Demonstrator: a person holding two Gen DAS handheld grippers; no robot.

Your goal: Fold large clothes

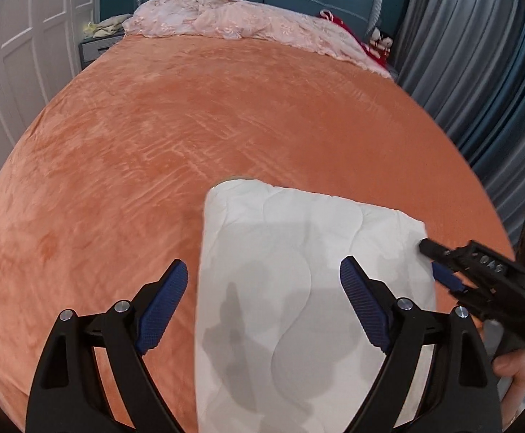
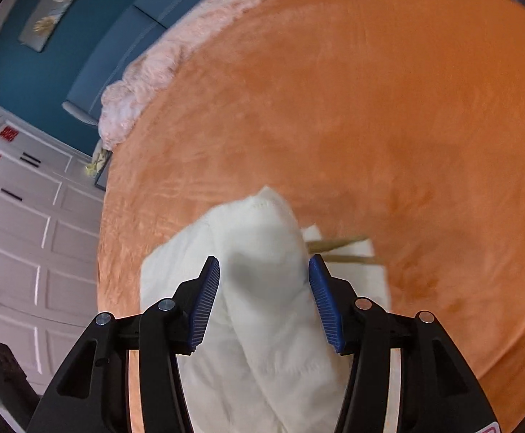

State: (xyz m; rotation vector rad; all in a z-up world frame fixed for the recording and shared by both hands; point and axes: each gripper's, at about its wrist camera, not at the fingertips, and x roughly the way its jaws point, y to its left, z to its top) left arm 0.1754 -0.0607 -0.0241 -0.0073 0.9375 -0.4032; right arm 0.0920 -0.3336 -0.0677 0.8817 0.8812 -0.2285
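My left hand-held gripper (image 1: 264, 281) gapes wide, empty, above the quilt (image 1: 298, 288), folded into a compact pad on the bed (image 1: 154, 144). My right hand-held gripper (image 2: 264, 292) straddles its edge, pads apparently clear. Little seems left.

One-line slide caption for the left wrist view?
Open left gripper above folded white quilted garment on orange bedspread; right gripper at its corner.
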